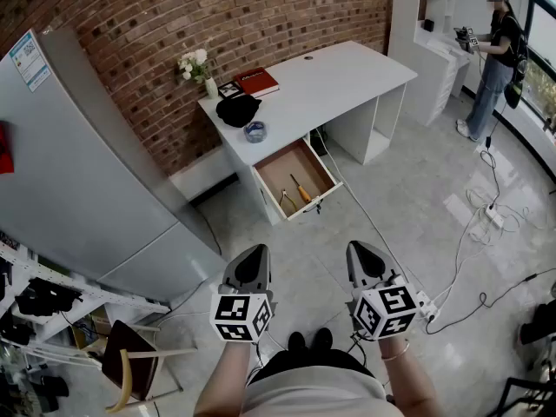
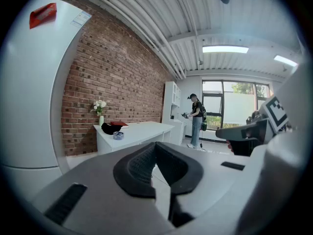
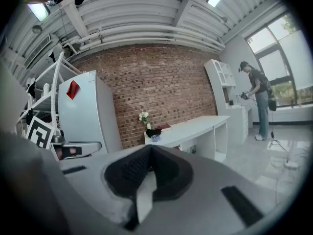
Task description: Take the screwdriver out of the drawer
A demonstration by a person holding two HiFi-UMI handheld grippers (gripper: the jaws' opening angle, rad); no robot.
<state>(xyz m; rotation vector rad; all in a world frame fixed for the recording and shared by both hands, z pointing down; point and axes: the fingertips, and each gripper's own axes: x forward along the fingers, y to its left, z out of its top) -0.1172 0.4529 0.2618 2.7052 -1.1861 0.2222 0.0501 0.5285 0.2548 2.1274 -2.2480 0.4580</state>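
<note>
The white desk (image 1: 347,76) stands against the brick wall, and its wooden drawer (image 1: 280,168) is pulled open. Inside lies a screwdriver (image 1: 301,189) with an orange-yellow handle, beside small pliers (image 1: 287,201). Both grippers hover side by side over the floor, well short of the drawer and pointing toward it. My left gripper (image 1: 253,252) is shut with nothing in it, its black pads meeting at the tip (image 2: 155,146). My right gripper (image 1: 362,248) is likewise shut and empty (image 3: 149,150). The desk (image 2: 142,129) (image 3: 195,126) shows far off in both gripper views.
A large grey fridge (image 1: 78,172) stands at the left, with a shelf and a chair (image 1: 130,363) below it. On the desk are a black bag (image 1: 237,109), a red book (image 1: 257,82), flowers (image 1: 198,66) and a bowl (image 1: 254,131). Cables (image 1: 486,224) trail across the floor; a person (image 1: 495,59) stands at the far right.
</note>
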